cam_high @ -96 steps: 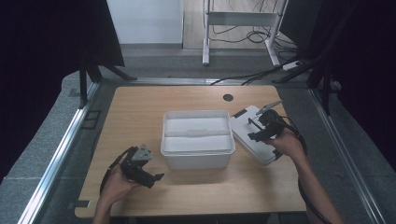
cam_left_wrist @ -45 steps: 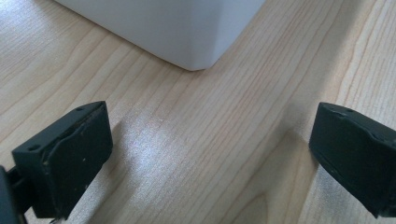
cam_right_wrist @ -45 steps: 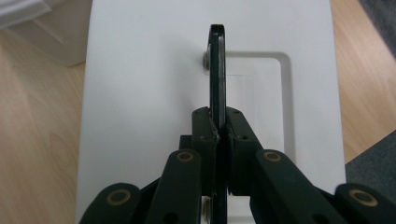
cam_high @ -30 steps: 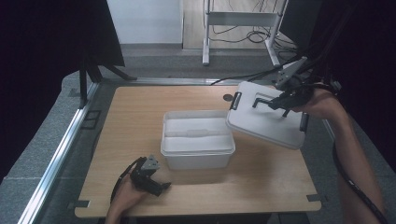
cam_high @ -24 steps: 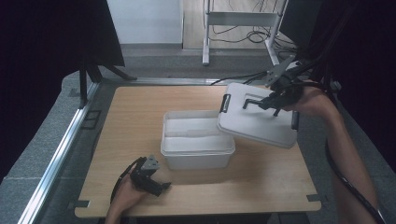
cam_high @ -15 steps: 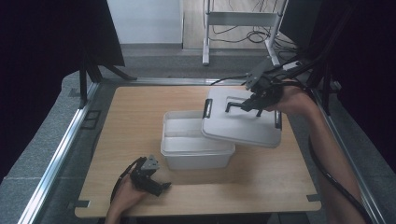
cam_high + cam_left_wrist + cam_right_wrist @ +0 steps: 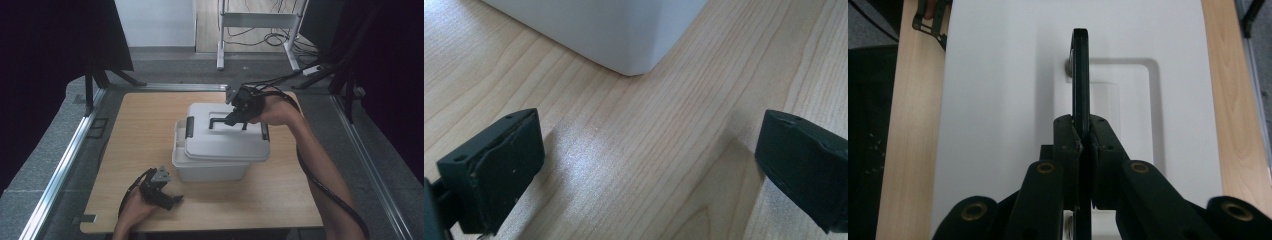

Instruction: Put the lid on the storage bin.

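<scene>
My right hand-held gripper (image 7: 234, 119) is clamped on the lid's black handle (image 7: 1080, 75), lid (image 7: 225, 135) over the white bin (image 7: 210, 170) mid-desk (image 7: 130, 135). Left hand-held gripper (image 7: 167, 199) spread wide, resting near the bin's corner. No readable writing.

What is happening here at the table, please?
A person is putting a white lid onto a white storage box in the middle of the wooden table. The right gripper has its fingers shut on the lid's black handle and holds the lid over the box, slightly askew. The left gripper rests open on the table near the box's corner, holding nothing.
</scene>
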